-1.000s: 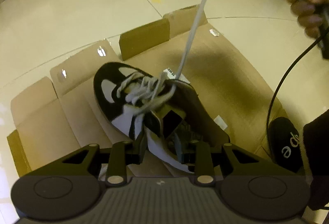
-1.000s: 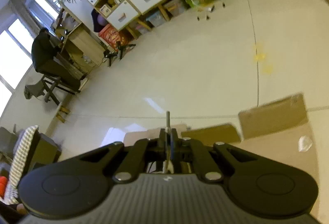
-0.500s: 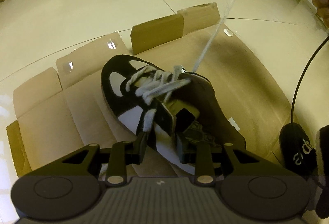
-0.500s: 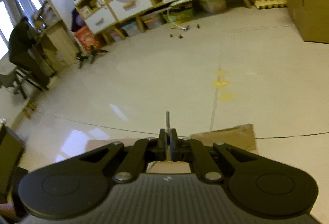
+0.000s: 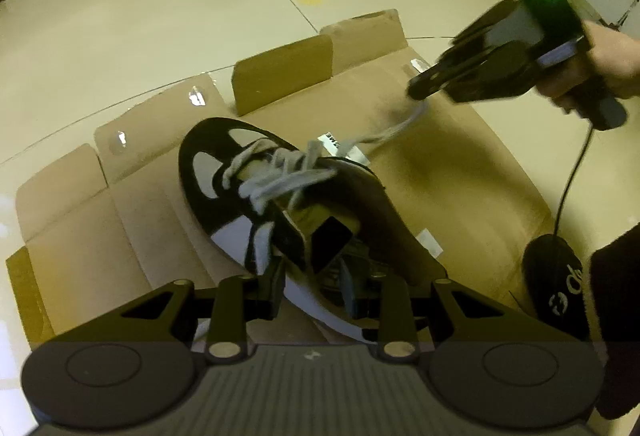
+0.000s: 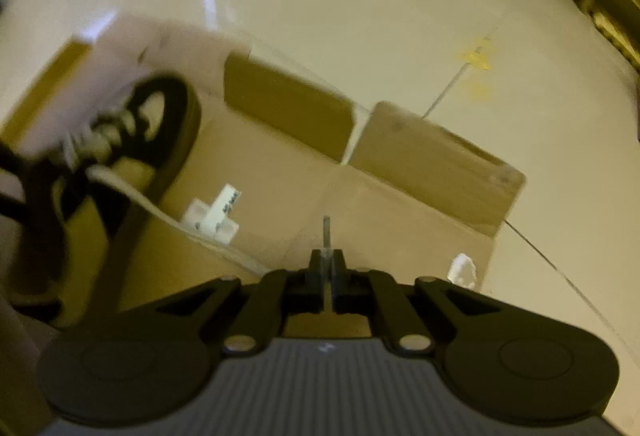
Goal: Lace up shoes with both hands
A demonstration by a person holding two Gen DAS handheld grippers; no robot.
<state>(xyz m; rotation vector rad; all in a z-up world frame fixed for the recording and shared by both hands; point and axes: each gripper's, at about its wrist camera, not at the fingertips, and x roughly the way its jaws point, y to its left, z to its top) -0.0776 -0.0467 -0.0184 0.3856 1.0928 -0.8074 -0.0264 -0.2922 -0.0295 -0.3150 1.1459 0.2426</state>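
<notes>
The black-and-white sneaker [image 5: 288, 204] is kept on flattened cardboard [image 5: 460, 180], steadied by the left gripper [image 5: 310, 288], whose fingers are clamped on the rear collar so that lace tension cannot drag it. The white lace [image 5: 396, 126] is pinched near its tip (the aglet protrudes) in the clenched right gripper [image 6: 327, 278], held low beside the sneaker, presumably for threading an eyelet.

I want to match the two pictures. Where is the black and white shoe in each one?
Left wrist view: the black and white shoe lies in the middle, toe pointing away, just beyond the camera's own jaws.
Right wrist view: the shoe is blurred at the left edge.
Shared landmark: the upright brown cardboard flap behind the shoe.
</notes>
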